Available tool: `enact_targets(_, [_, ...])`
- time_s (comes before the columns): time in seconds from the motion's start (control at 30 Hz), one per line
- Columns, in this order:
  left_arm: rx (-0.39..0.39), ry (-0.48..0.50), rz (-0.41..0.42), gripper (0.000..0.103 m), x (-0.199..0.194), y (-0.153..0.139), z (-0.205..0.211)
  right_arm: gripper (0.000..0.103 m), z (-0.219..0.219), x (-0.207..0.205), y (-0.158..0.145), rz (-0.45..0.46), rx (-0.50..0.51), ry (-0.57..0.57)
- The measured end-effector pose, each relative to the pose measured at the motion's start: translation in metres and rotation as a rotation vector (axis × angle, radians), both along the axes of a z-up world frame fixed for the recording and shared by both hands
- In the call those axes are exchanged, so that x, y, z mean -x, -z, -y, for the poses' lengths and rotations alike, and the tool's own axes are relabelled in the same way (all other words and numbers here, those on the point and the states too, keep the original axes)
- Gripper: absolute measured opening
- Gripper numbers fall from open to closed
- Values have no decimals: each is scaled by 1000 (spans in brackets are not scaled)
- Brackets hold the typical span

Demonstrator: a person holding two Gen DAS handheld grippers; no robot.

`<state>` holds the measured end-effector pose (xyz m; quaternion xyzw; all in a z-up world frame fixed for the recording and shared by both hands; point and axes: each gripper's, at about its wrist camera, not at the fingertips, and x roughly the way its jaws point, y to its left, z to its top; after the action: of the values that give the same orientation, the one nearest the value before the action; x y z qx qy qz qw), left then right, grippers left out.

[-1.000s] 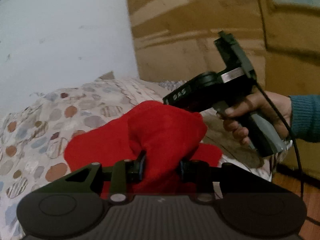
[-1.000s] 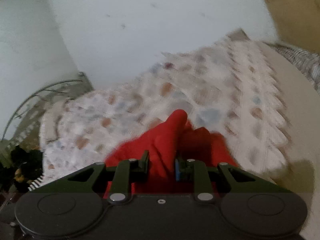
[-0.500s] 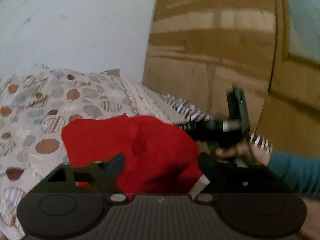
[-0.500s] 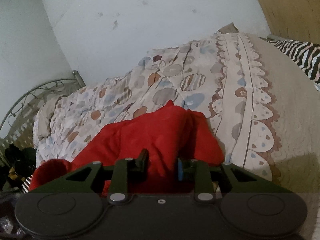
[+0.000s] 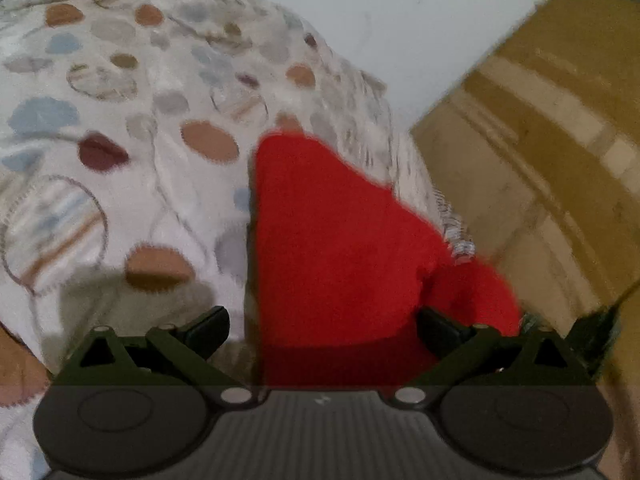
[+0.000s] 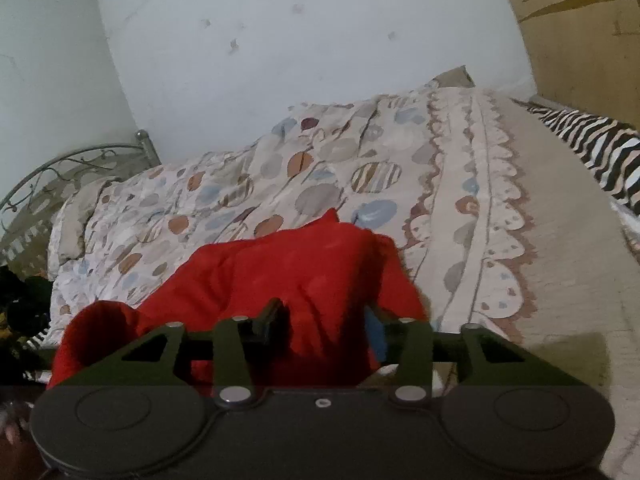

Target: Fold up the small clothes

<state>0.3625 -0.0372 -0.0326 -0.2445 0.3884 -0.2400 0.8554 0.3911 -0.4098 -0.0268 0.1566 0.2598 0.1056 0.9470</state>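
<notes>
The left gripper (image 5: 322, 326) is showing a dark grey body with fine ribbing down its middle and a round, ringed disc moulded at either side. Olive-green linkage arms with triangular cut-outs are running forward from two silver pivot screws to black finger pads (image 5: 208, 326). The right gripper (image 6: 326, 322) is wearing the same grey body, discs and green links, with small silver pins dotting the link joints; one of its pads is looking black, the other blue (image 6: 376, 334).
</notes>
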Motion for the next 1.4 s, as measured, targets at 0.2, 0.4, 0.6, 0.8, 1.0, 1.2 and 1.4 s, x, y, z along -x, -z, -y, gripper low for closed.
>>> enact_targets(0.2, [-23, 17, 10, 102, 11, 15, 17, 88, 1, 29, -21, 52, -30, -7])
enact_targets(0.4, [-93, 27, 56, 103, 17, 12, 33, 102, -20, 59, -38, 116, -47, -111])
enact_targets(0.6, [-142, 29, 98, 102, 25, 10, 39, 102, -36, 63, -28, 72, 43, -132])
enact_targets(0.8, [-114, 34, 86, 102, 24, 10, 32, 102, -35, 76, 0, 5, 202, -7])
enact_targets(1.0, [-132, 27, 276, 102, 45, -13, 30, 102, -23, 91, 21, 18, 124, 73])
enact_targets(1.2, [-209, 96, 241, 102, 37, -7, 45, 102, -7, 104, 25, 45, 43, 84])
enact_targets(1.4, [-303, 102, 284, 103, 47, -3, 62, 102, 7, 86, 2, 86, 4, 85])
